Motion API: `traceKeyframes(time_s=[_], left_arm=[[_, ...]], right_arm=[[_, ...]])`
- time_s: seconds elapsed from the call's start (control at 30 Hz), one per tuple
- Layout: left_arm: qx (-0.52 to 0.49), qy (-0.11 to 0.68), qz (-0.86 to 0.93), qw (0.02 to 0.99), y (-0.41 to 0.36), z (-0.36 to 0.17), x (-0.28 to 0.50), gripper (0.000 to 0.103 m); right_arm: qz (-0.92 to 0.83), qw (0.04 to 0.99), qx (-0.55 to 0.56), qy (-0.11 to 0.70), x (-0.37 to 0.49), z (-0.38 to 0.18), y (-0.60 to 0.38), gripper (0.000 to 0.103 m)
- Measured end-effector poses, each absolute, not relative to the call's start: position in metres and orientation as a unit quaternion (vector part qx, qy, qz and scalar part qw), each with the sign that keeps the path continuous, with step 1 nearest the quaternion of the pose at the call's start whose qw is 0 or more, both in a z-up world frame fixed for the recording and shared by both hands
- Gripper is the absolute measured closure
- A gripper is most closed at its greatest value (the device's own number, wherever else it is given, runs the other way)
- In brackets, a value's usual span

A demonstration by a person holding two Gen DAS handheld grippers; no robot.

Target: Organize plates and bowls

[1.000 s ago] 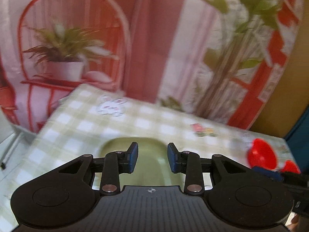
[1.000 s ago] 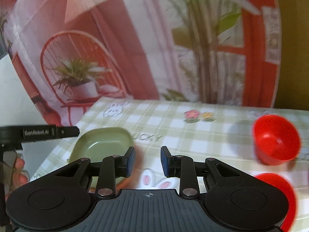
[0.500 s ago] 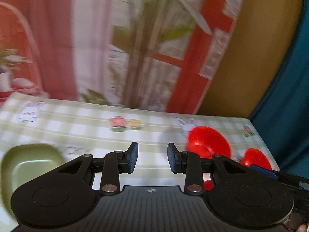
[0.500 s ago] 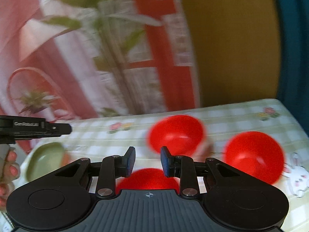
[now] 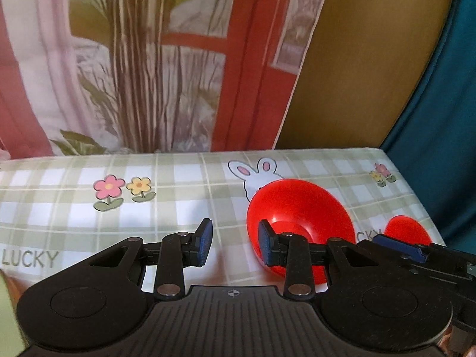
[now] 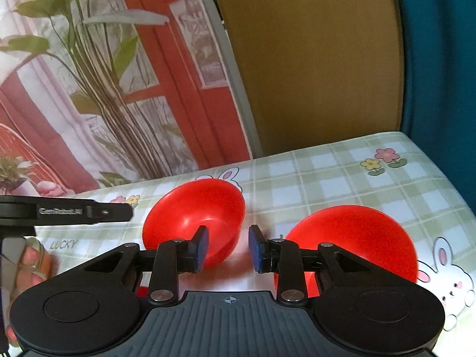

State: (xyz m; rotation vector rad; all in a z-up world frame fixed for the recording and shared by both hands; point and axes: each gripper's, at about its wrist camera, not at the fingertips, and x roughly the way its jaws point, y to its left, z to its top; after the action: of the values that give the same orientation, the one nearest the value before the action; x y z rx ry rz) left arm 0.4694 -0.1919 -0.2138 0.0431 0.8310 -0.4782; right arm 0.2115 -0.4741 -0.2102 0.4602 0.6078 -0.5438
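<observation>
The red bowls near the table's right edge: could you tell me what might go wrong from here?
1. The right red bowl sits near the table edge; a nudge from the open right gripper might slide it off.
2. The left gripper, also open, points toward the left red bowl too, so the grippers could collide over it.

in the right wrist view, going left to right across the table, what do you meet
Black left gripper reaching in from the left edge → left round red plastic bowl → right round red plastic bowl → white cartoon rabbit printed on the checked tablecloth.
</observation>
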Motion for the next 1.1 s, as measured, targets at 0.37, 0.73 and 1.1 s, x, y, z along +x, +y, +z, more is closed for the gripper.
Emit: traceKeyframes(time_s=[0.37,0.73,1.1], left_arm=[[0.020,0.418,-0.233,0.878,-0.199,-0.232,0.486,0.066],[0.024,0.418,-0.238,0.876,-0.207,-0.238,0.485,0.085],[0.023,0.404,-0.253,0.879,-0.199,-0.217,0.469,0.088]], right_arm=[[-0.269,0.879,0.244,0.311,0.233,-0.224,-0.483,0.078],[-0.268,0.870,0.270,0.312,0.234,-0.232,-0.488,0.088],[-0.268,0.875,0.266,0.302,0.237,-0.220,-0.477,0.089]])
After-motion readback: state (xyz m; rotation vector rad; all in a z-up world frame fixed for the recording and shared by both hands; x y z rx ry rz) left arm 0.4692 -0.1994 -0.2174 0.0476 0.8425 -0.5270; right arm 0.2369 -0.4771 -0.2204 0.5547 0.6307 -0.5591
